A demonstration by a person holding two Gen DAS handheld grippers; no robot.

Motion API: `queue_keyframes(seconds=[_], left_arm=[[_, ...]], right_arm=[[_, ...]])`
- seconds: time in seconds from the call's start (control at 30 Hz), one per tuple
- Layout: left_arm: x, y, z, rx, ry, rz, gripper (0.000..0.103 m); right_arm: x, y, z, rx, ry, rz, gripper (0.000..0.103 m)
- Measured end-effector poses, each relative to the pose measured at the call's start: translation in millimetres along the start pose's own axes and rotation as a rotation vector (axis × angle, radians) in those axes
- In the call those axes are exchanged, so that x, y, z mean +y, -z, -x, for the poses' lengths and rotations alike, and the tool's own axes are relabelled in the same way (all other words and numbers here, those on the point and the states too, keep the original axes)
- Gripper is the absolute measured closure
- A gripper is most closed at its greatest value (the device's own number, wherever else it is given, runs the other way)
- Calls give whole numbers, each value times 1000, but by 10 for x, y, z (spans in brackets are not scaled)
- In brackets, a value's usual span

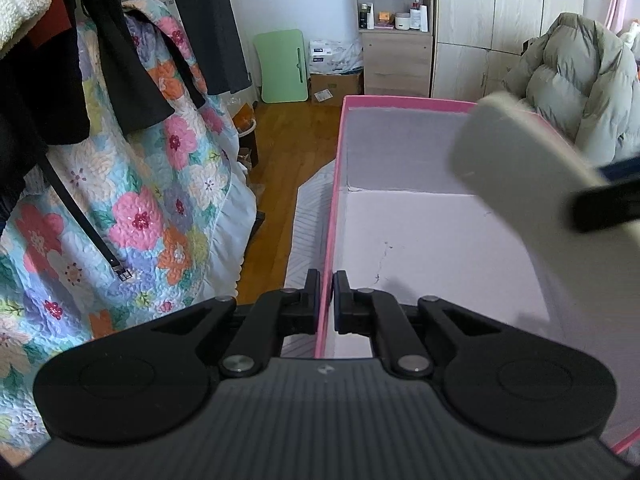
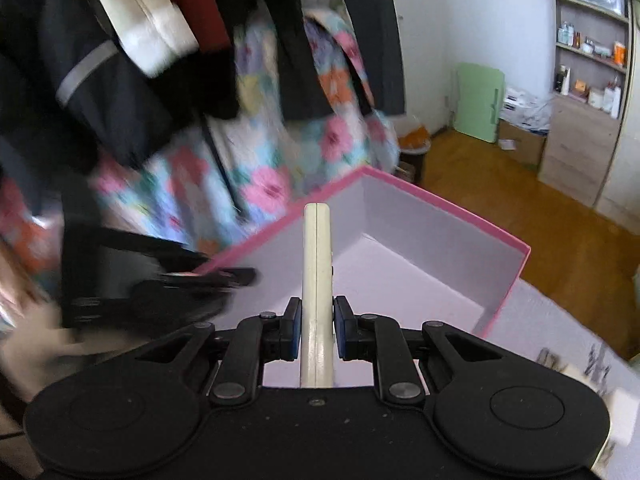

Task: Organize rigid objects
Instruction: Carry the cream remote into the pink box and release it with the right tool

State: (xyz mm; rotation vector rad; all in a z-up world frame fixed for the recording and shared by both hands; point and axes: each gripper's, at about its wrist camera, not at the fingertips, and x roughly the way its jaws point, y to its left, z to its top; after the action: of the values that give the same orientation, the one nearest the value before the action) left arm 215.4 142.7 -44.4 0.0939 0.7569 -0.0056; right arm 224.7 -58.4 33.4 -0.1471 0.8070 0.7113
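A pink box (image 1: 404, 101) with a pale bare inside lies open ahead of me. My left gripper (image 1: 327, 294) is shut on its left wall, one finger inside and one outside. A flat cream device (image 1: 516, 168) hangs tilted over the box's right side, held by my right gripper's dark fingers (image 1: 600, 200). In the right wrist view the cream device (image 2: 317, 256) stands edge-on between the pads, and my right gripper (image 2: 317, 326) is shut on it above the pink box (image 2: 452, 210). The left gripper (image 2: 224, 276) shows blurred at the box's near wall.
A floral quilt (image 1: 152, 184) and dark hanging clothes (image 1: 120, 60) with a belt fill the left. Wooden floor (image 1: 292, 144), a green board (image 1: 284, 66), a shelf unit (image 1: 394, 20) and a puffy jacket (image 1: 576, 80) lie beyond. Small items (image 2: 596, 364) sit on the grey surface.
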Motion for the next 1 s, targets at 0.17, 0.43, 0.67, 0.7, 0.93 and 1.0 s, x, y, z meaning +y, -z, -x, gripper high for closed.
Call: queue_keyframes(seconds=[0.17, 0.43, 0.67, 0.7, 0.93, 1.0], left_arm=[[-29, -3, 4, -3, -14, -16, 97], [-20, -10, 1, 2, -14, -9, 97], [-20, -2, 1, 1, -11, -10, 97], [-23, -2, 1, 0, -11, -10, 97], [-28, -2, -2, 1, -14, -10, 97], [-24, -3, -2, 1, -16, -13, 96]], right_arm=[[6, -192, -485, 128, 37, 35, 83], [137, -265, -1041, 240, 158, 155, 83], [201, -256, -1245, 289, 195, 178, 83], [205, -255, -1255, 283, 203, 180, 83], [166, -318, -1261, 312, 121, 53, 73], [62, -329, -1263, 339, 0, -83, 70]])
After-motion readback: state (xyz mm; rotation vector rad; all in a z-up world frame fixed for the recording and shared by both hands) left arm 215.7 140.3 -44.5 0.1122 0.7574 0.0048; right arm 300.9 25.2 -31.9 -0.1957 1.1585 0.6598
